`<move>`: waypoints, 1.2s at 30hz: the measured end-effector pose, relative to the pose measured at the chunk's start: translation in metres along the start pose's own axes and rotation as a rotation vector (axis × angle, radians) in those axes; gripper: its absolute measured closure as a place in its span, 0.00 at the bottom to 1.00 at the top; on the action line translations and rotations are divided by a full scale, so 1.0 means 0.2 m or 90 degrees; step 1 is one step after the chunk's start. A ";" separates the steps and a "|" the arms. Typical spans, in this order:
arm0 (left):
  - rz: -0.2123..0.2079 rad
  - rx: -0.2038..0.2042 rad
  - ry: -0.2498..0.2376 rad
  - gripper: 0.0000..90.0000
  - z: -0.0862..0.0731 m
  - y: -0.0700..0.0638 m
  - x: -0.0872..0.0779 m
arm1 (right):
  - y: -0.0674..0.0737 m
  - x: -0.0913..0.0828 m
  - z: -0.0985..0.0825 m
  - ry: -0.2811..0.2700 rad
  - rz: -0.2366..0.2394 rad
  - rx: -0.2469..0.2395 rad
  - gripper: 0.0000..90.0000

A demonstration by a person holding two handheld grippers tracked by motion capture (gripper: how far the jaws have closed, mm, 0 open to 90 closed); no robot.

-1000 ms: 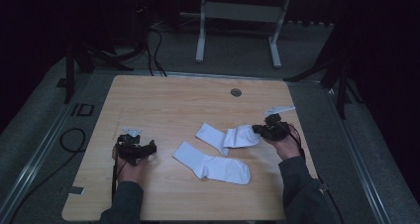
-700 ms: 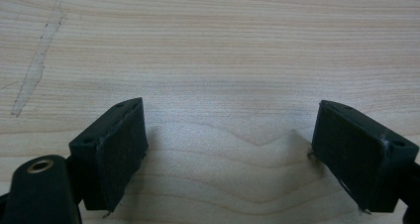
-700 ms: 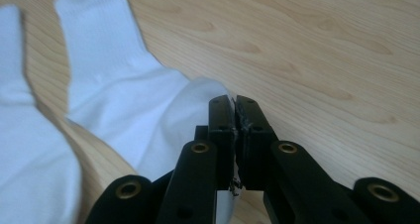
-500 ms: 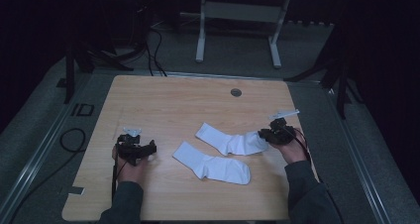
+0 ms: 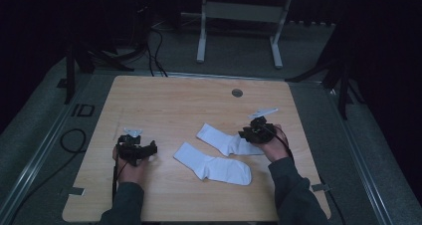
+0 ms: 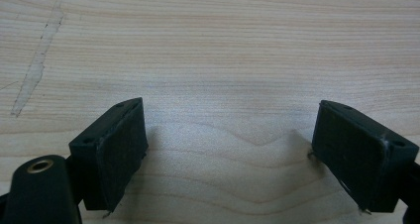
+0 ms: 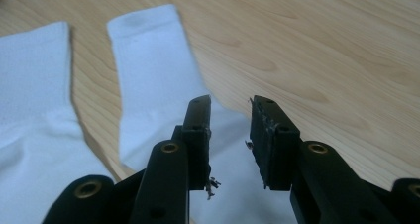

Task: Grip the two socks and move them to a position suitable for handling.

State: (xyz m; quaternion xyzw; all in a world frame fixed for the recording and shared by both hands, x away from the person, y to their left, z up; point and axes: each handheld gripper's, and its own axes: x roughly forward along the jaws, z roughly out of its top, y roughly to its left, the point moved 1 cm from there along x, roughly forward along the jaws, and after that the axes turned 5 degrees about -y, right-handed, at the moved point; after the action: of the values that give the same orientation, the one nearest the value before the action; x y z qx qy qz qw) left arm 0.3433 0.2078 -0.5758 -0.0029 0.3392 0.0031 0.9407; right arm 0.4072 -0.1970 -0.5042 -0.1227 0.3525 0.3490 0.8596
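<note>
White cotton is what catches the eye: two socks lie flat on the light wooden table (image 5: 164,105), side by side and slightly slanted. The far sock (image 5: 226,140) has its cuff toward the middle of the table and its foot end under the right gripper (image 5: 247,133). The near sock (image 5: 214,165) lies just in front of it, closer to the person, and the two are very near each other around their middle.

The right gripper is at the foot end of the far sock. In the right gripper view its jaws have a narrow gap, and they have just been opening; the sock (image 7: 148,80) is below them on the wood and the pads are not pressing it. The second sock (image 7: 37,120) is seen at the left there.

The left gripper (image 5: 144,153) rests apart from both socks, at the left part of the table. In the left gripper view its jaws stand wide, with bare wood between them.

A small round grey insert (image 5: 237,92) sits in the tabletop near the far edge.
</note>
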 end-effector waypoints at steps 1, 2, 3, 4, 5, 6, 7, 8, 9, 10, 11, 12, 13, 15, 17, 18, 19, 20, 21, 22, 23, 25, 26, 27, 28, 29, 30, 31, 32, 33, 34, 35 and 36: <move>0.000 0.000 -0.001 0.15 0.00 0.00 0.00 | 0.02 0.02 0.01 0.001 0.004 -0.003 0.77; 0.000 0.000 0.000 0.15 0.00 0.00 0.00 | 0.03 0.04 0.01 0.004 0.007 -0.007 0.77; 0.000 0.000 0.000 0.15 0.00 0.00 0.00 | 0.05 0.06 0.02 0.007 0.010 -0.010 0.77; 0.000 0.000 0.000 0.15 0.00 0.00 0.00 | 0.06 0.08 0.02 0.009 0.013 -0.015 0.77; 0.000 0.000 0.000 0.15 0.00 0.00 0.00 | 0.07 0.09 0.02 0.012 0.016 -0.017 0.77; 0.000 0.000 0.000 0.15 0.00 0.00 0.00 | 0.09 0.11 0.02 0.014 0.019 -0.019 0.77; 0.000 0.000 0.000 0.15 0.00 0.00 0.00 | 0.09 0.12 0.02 0.016 0.021 -0.021 0.77; 0.000 0.000 -0.001 0.15 0.00 0.00 0.00 | 0.11 0.15 0.02 0.019 0.024 -0.025 0.77; 0.000 0.000 0.000 0.15 0.00 0.00 0.00 | 0.12 0.16 0.02 0.021 0.026 -0.025 0.76; 0.000 0.000 0.000 0.15 0.00 0.00 0.00 | 0.12 0.18 0.03 0.023 0.029 -0.027 0.76; 0.000 0.000 0.000 0.15 0.00 0.00 0.00 | 0.13 0.19 0.02 0.026 0.032 -0.027 0.76; 0.000 0.000 0.000 0.15 0.00 0.00 0.00 | 0.14 0.21 0.02 0.031 0.035 -0.029 0.76; 0.000 0.000 0.000 0.15 0.00 0.00 0.00 | 0.14 0.21 0.02 0.031 0.035 -0.029 0.76; 0.000 0.000 0.000 0.15 0.00 0.00 0.00 | 0.15 0.24 0.02 0.040 0.038 -0.033 0.76; -0.001 0.002 0.001 0.15 0.00 0.00 0.00 | 0.16 0.27 0.02 0.044 0.039 -0.037 0.75; -0.001 0.002 0.001 0.15 0.00 0.00 0.00 | 0.17 0.28 0.01 0.045 0.041 -0.038 0.74; -0.001 0.002 0.002 0.15 0.00 0.00 0.00 | 0.17 0.29 0.01 0.048 0.042 -0.038 0.74; -0.001 0.002 0.002 0.15 0.00 0.00 0.00 | 0.18 0.30 0.01 0.051 0.043 -0.039 0.74; -0.001 0.002 0.002 0.15 0.00 0.00 0.00 | 0.18 0.31 0.00 0.056 0.042 -0.043 0.74; -0.001 0.002 0.001 0.15 0.00 0.00 0.00 | 0.18 0.32 0.00 0.061 0.040 -0.049 0.73; -0.001 0.002 0.001 0.15 0.00 0.00 0.00 | 0.19 0.33 -0.01 0.069 0.038 -0.052 0.73; -0.001 0.002 0.001 0.15 0.00 0.00 0.00 | 0.18 0.34 -0.02 0.068 0.039 -0.053 0.73; -0.001 0.002 0.001 0.15 0.00 0.00 0.00 | 0.18 0.34 -0.02 0.068 0.041 -0.049 0.73; -0.001 0.002 0.002 0.15 0.00 0.00 0.00 | 0.18 0.33 -0.02 0.070 0.041 -0.047 0.73; -0.001 0.002 0.001 0.15 0.00 0.00 0.00 | 0.17 0.33 -0.02 0.070 0.041 -0.048 0.73; -0.001 0.002 0.001 0.15 0.00 0.00 0.00 | 0.17 0.33 -0.03 0.069 0.041 -0.047 0.73; -0.001 0.002 0.002 0.15 0.00 0.00 0.00 | 0.17 0.32 -0.03 0.070 0.039 -0.048 0.73; -0.002 0.003 0.002 0.15 0.00 0.00 0.00 | 0.16 0.32 -0.04 0.070 0.036 -0.047 0.73; -0.002 0.004 0.002 0.15 0.00 0.00 0.00 | 0.16 0.31 -0.04 0.068 0.035 -0.047 0.73; -0.002 0.004 0.002 0.15 0.00 0.00 0.00 | 0.15 0.30 -0.05 0.066 0.034 -0.043 0.73; -0.002 0.004 0.002 0.15 0.00 0.00 0.00 | 0.14 0.30 -0.06 0.065 0.034 -0.039 0.73; -0.002 0.003 0.002 0.15 0.00 0.00 0.00 | 0.13 0.29 -0.07 0.063 0.033 -0.038 0.73; -0.002 0.004 0.002 0.15 0.00 0.00 0.00 | 0.12 0.28 -0.07 0.063 0.030 -0.036 0.73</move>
State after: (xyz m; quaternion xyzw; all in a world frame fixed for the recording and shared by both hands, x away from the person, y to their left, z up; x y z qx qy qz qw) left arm 0.3438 0.2077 -0.5757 -0.0008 0.3407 0.0007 0.9402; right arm 0.4111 -0.1568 -0.5530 -0.1557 0.3875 0.3723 0.8288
